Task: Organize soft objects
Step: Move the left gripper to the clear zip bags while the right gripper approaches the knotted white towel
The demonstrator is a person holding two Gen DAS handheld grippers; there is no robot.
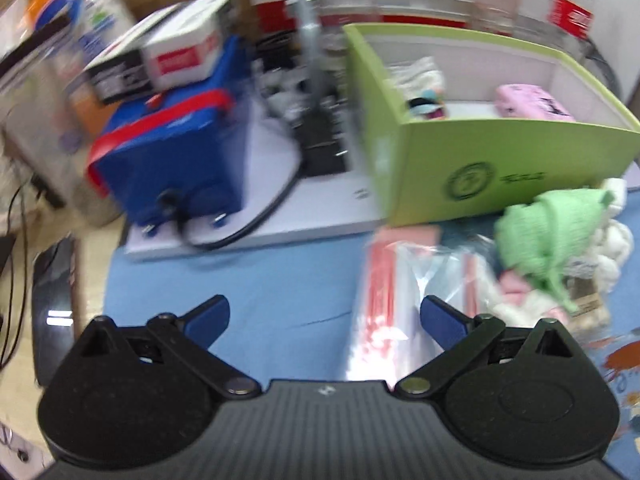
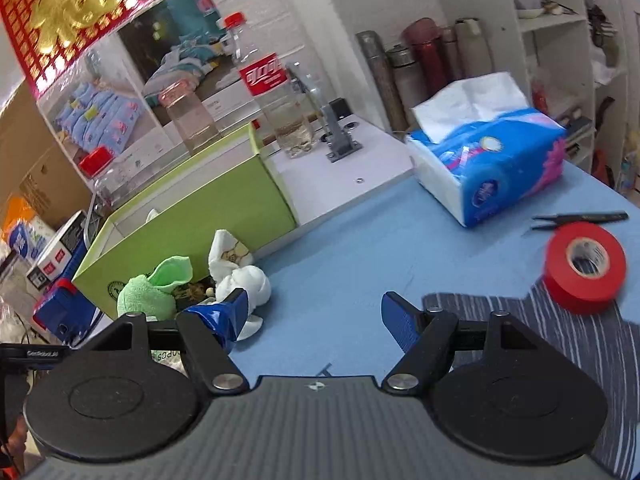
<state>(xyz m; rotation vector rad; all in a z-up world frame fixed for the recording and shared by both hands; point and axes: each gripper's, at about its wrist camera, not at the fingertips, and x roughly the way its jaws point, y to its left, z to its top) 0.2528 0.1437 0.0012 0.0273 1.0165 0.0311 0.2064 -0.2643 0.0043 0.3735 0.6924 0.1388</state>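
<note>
The left gripper [image 1: 324,318] is above the blue table [image 1: 256,292], and its jaws are spread wide with nothing between them. In front of it, a little to the right, lies a clear plastic bag with red stripes [image 1: 394,300]. Beside the bag there is a small pile of soft things: a green plush toy [image 1: 536,240] lying on top of white soft pieces [image 1: 612,248] and something pink. Behind this pile stands a green cardboard box [image 1: 492,164], open on top. Inside it I can see a pink soft object [image 1: 528,102], a small toy with black and light blue parts [image 1: 424,106], and a white cloth item [image 1: 420,70] near the back wall. The left view is blurred, so small details are not clear. Left of the box there is a blue machine with a red band [image 1: 172,160].

The right gripper [image 2: 316,314] is also over the table, with its jaws spread apart and holding nothing. Its left fingertip [image 2: 224,314] is in front of a white plush toy [image 2: 240,272], but I cannot tell if they are touching. The green plush toy [image 2: 152,292] lies just beside the white one, both against the front wall of the green box [image 2: 208,216]. To the right, well apart from the toys, are a blue tissue pack [image 2: 492,164], a roll of red tape [image 2: 584,268] and black tweezers [image 2: 580,218].
</note>
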